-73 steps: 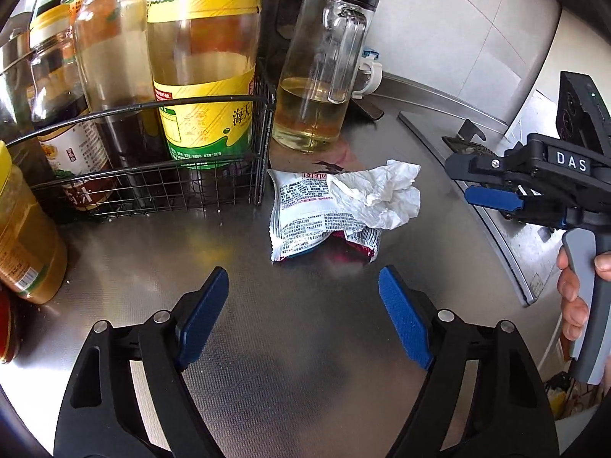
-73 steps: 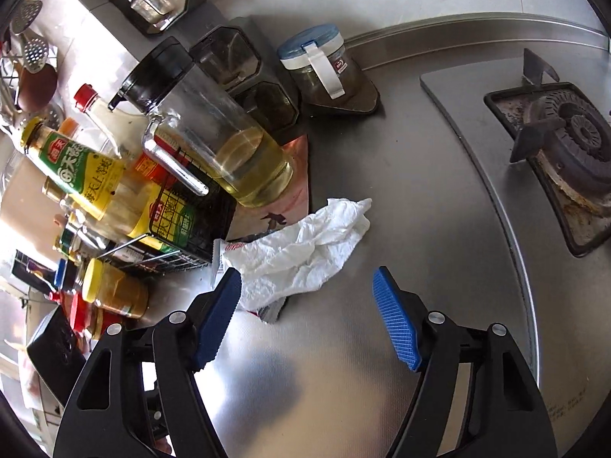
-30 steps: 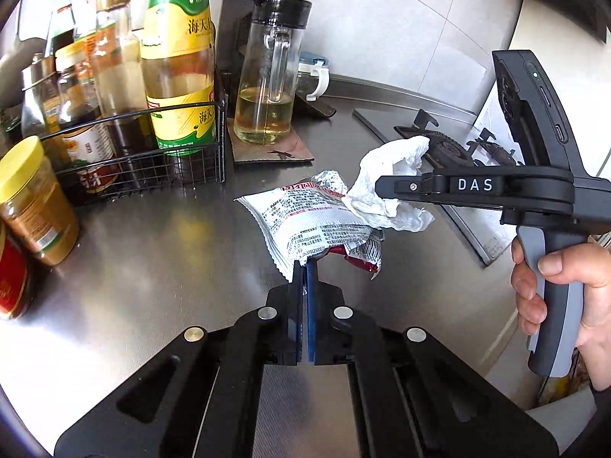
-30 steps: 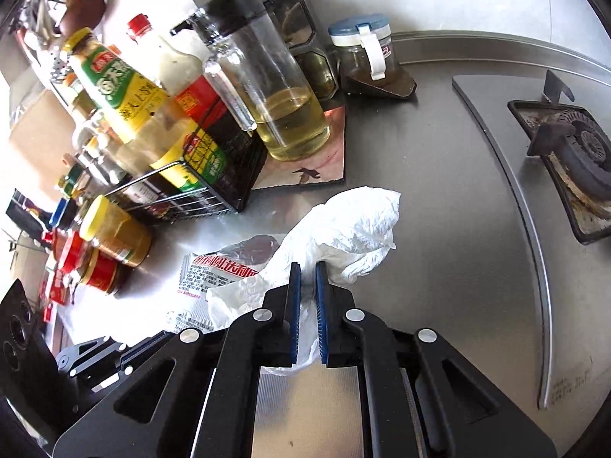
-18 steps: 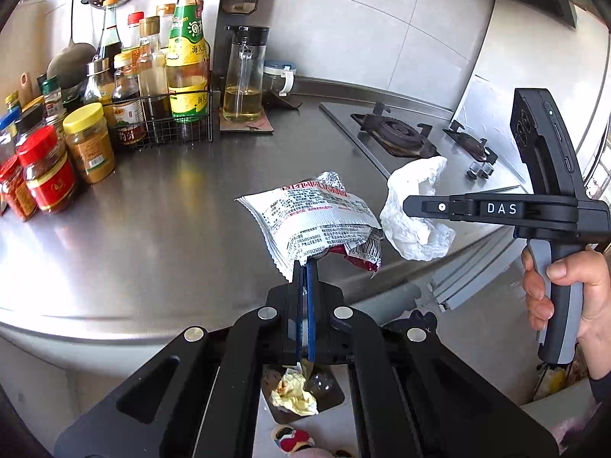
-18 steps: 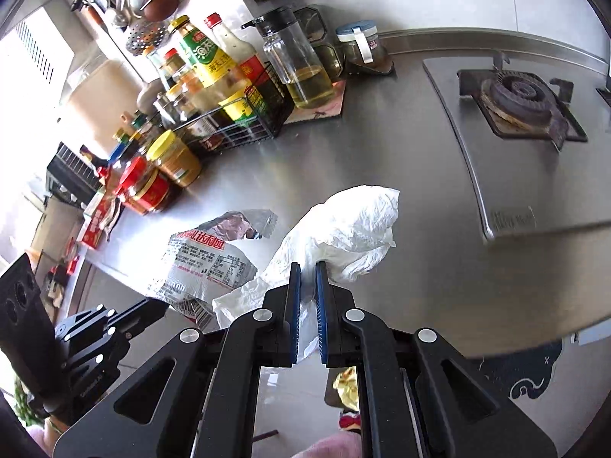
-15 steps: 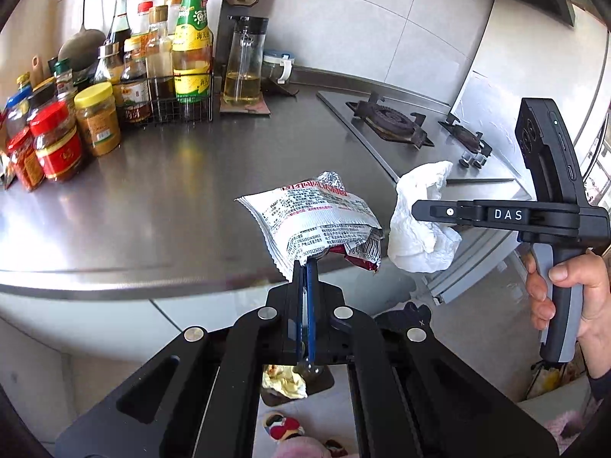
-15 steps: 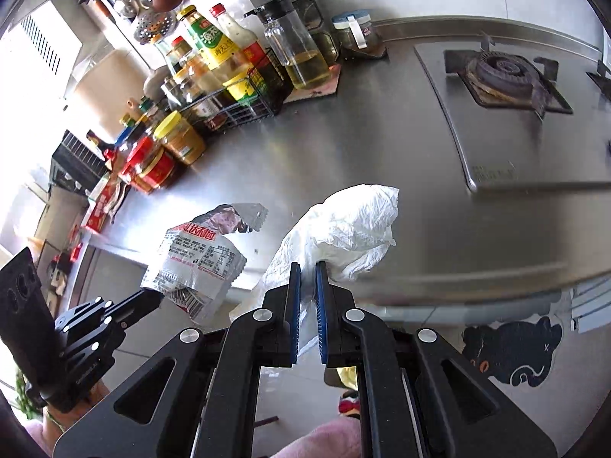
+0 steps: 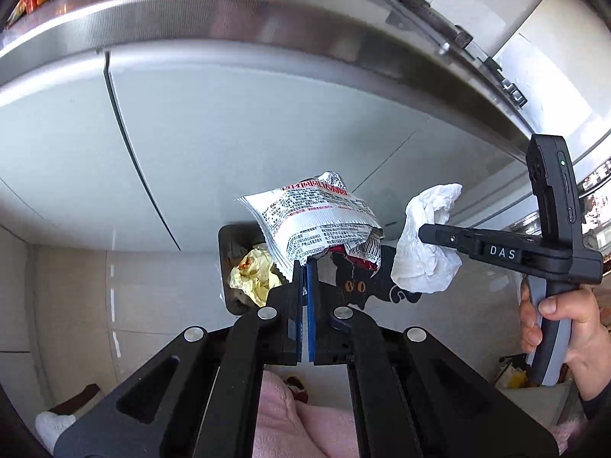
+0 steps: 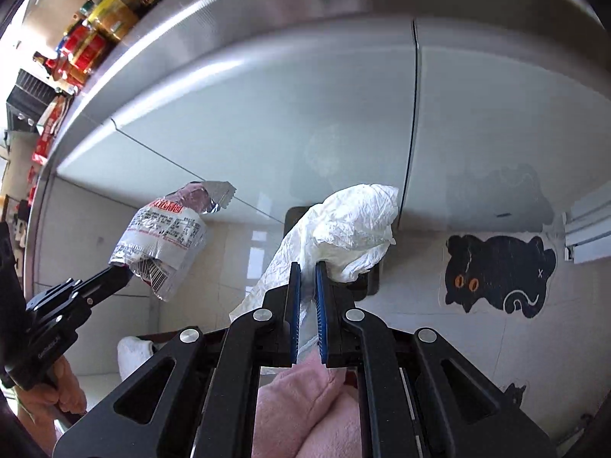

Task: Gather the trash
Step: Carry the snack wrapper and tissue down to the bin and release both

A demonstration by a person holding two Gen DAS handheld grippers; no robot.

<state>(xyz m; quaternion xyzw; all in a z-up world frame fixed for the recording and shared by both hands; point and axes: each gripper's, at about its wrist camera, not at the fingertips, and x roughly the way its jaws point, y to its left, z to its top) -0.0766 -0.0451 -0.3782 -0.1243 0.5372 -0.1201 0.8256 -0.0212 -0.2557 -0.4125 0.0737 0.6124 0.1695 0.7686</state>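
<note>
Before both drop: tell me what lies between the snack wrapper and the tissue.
Nothing solid: in the left wrist view the snack wrapper and tissue hang apart, with only the cat floor sticker behind the gap.

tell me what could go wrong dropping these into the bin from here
The snack wrapper is pinched only at its lower edge by the left gripper and may slip early. The crumpled tissue in the right gripper is light and could drift past the small trash bin.
</note>
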